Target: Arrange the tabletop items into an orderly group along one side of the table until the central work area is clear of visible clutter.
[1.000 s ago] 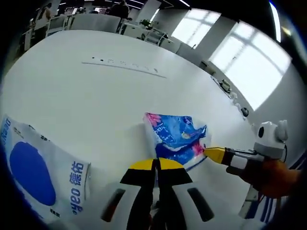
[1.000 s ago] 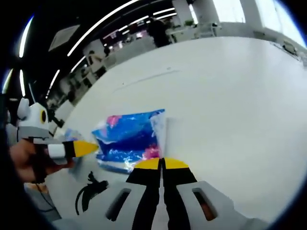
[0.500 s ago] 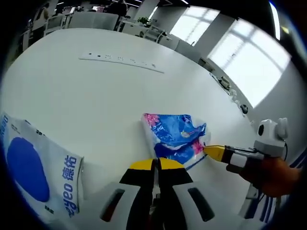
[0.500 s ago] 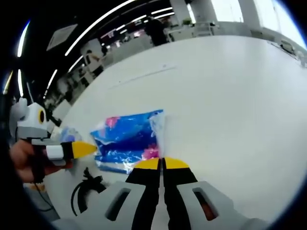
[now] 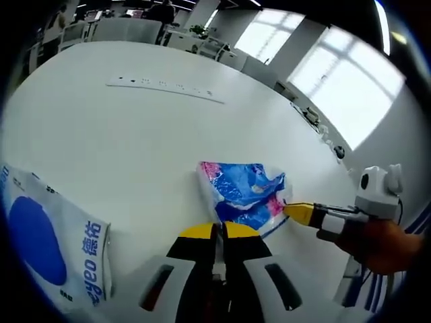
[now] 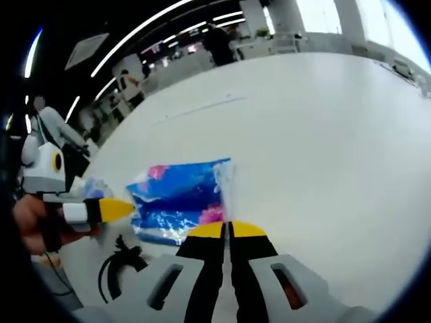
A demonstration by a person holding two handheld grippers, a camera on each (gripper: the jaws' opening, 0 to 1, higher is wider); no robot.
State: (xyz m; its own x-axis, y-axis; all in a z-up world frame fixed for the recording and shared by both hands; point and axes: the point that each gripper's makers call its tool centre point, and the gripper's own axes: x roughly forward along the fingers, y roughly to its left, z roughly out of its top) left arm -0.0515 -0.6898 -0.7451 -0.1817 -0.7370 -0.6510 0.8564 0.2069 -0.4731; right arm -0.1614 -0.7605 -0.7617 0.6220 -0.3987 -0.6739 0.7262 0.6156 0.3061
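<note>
Left claw (image 5: 219,232): jaws pressed together, nothing between them, hanging just above the near edge of the blue packet.
Right claw (image 6: 227,231): jaws likewise closed and empty; in the left gripper view its yellow tip touches the packet's right edge.
Blue packet (image 5: 244,194): crinkled blue-and-pink plastic, lying flat on the white bench (image 5: 135,134), between the two claws.
White bag (image 5: 47,242): blue disc and lettering, on the bench well to the left of the packet.
Black cable (image 6: 118,262): coiled near the bench edge, beside the packet.

Opposed low views, shared packet (image 5: 244,195).
</note>
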